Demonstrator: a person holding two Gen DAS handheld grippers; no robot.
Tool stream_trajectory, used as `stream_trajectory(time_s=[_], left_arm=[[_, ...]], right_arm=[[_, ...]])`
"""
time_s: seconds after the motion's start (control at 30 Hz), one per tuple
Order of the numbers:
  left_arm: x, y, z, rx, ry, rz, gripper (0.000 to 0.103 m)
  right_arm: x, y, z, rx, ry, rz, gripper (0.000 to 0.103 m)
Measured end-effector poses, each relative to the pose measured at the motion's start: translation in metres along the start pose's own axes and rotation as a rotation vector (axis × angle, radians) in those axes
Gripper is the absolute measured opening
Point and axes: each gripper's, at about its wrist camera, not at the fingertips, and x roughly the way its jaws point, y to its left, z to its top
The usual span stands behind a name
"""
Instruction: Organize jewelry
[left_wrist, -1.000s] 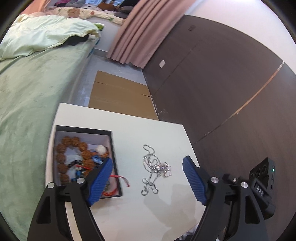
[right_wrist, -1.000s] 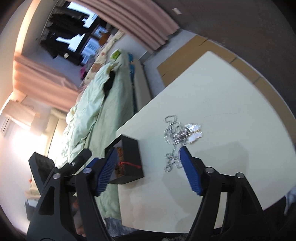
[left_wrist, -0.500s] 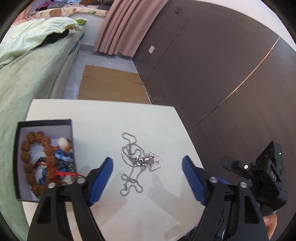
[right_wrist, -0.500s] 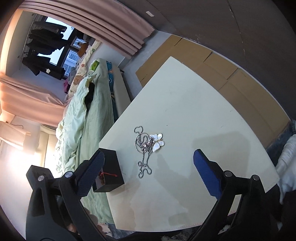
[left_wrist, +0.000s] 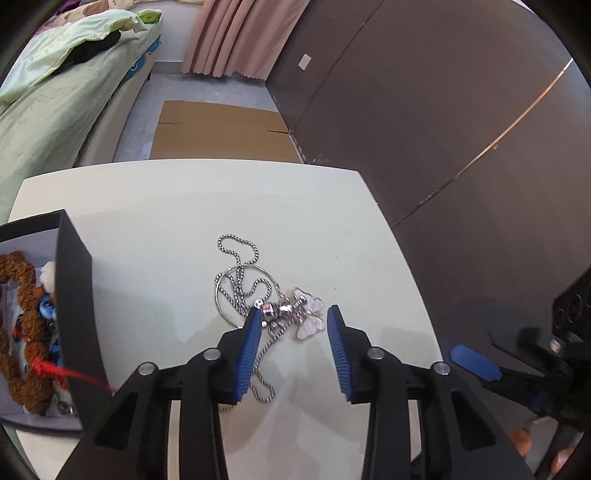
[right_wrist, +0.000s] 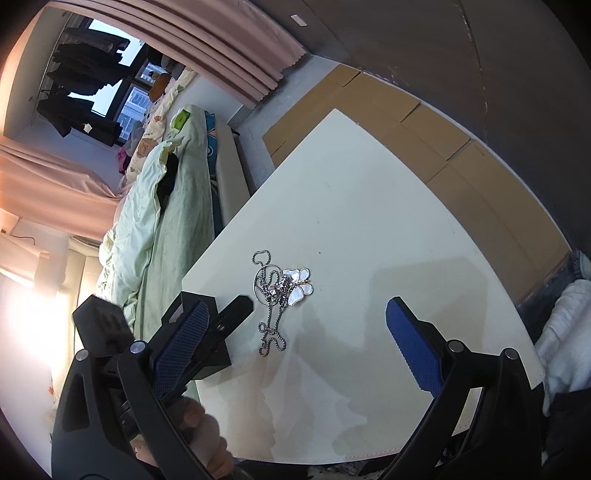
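A tangle of silver chain necklaces (left_wrist: 243, 280) with a white butterfly pendant (left_wrist: 309, 318) lies on the cream table (left_wrist: 184, 206). My left gripper (left_wrist: 293, 343) is open, its blue pads on either side of the pendant just above the table. A black jewelry box (left_wrist: 77, 295) at the left holds a brown bead bracelet (left_wrist: 22, 325) and a red cord (left_wrist: 70, 374). In the right wrist view the necklaces (right_wrist: 275, 295) lie ahead of my right gripper (right_wrist: 295, 354), which is wide open, empty and held back from them. The left gripper's finger (right_wrist: 221, 325) covers the box there.
A green bed (left_wrist: 55, 96) runs along the table's left side. Flattened cardboard (left_wrist: 218, 129) lies on the floor beyond the table. A dark wall (left_wrist: 443, 110) stands at the right. Pink curtains (left_wrist: 236, 33) hang at the back.
My left gripper has moved right from the box and down over the necklaces, its jaws narrowing around the pendant. My right gripper has drawn back and opened wider.
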Motion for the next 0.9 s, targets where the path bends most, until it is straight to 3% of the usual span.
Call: stream_trajectory(time_s=[0.33,0.57,0.67,0.87,0.9], left_arm=[[0.028,0.009,0.002,0.005,0.04,0.06,0.03],[0.034,-0.01,-0.004,0.134,0.03,0.147,0.029],[0.034,-0.012,-0.006,0.155,0.041,0.168,0.014],[0.027,0.003,-0.001,0.068,0.044,0.095,0.01],[0.025,0.004,0.0,0.063,0.042,0.085,0.0]], right_arm=[[-0.002,-0.003,0.002,-0.009,0.005,0.003,0.097],[-0.001,-0.005,0.003,-0.005,0.007,0.0,0.097],[0.0,-0.005,0.002,-0.002,0.008,-0.004,0.097],[0.003,-0.002,0.0,-0.02,0.015,-0.007,0.097],[0.003,-0.001,-0.001,-0.023,0.017,-0.008,0.097]])
